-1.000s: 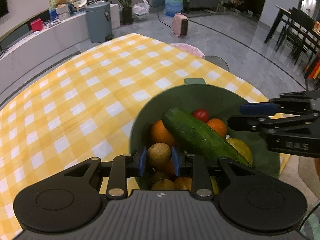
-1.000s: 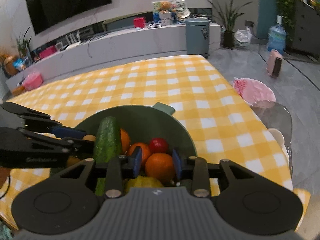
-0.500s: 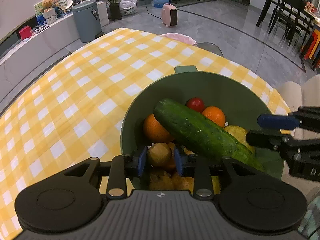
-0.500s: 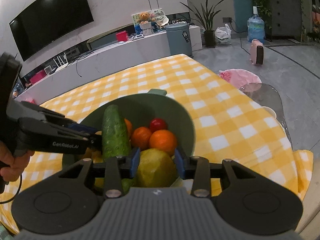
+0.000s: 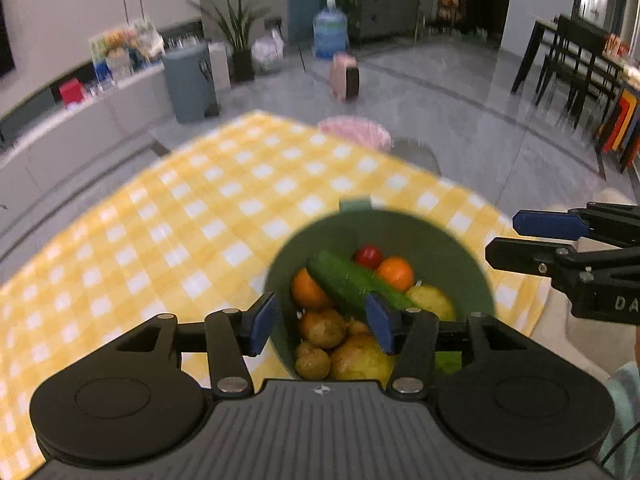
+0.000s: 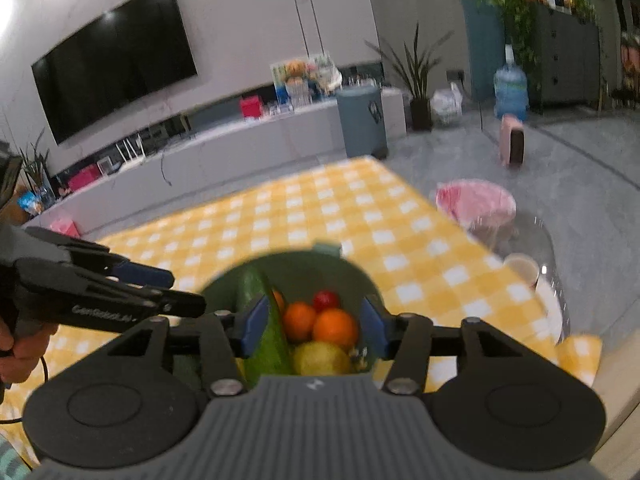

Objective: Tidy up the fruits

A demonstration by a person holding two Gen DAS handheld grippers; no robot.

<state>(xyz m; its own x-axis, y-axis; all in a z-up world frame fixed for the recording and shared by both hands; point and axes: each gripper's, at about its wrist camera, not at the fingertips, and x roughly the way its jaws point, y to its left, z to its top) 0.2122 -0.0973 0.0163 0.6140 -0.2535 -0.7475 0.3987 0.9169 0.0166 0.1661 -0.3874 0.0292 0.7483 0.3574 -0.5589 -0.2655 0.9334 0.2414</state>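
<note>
A green bowl (image 5: 472, 264) (image 6: 352, 268) on the yellow checked tablecloth (image 5: 208, 216) holds a cucumber (image 5: 348, 280) (image 6: 268, 332), oranges (image 5: 394, 274) (image 6: 335, 326), a red tomato (image 5: 369, 255) (image 6: 326, 300), a lemon (image 5: 432, 302) (image 6: 320, 358) and brown kiwis (image 5: 322, 328). My left gripper (image 5: 321, 325) (image 6: 188, 294) hovers above the bowl's near side. Its jaws are opening and nothing is between the pads. My right gripper (image 6: 313, 322) (image 5: 504, 238) hangs over the bowl's other side. It is also opening and holds nothing.
The table's far edge drops to a grey floor. A pink stool (image 6: 476, 200) and a glass side table with a cup (image 6: 522, 268) stand to the right. A grey bin (image 5: 188, 80) stands beyond the table. A hand (image 6: 20, 344) holds the left gripper.
Both grippers have opened and risen away from the bowl. The kiwi that sat between the left pads and the lemon that sat between the right pads now lie in the bowl.
</note>
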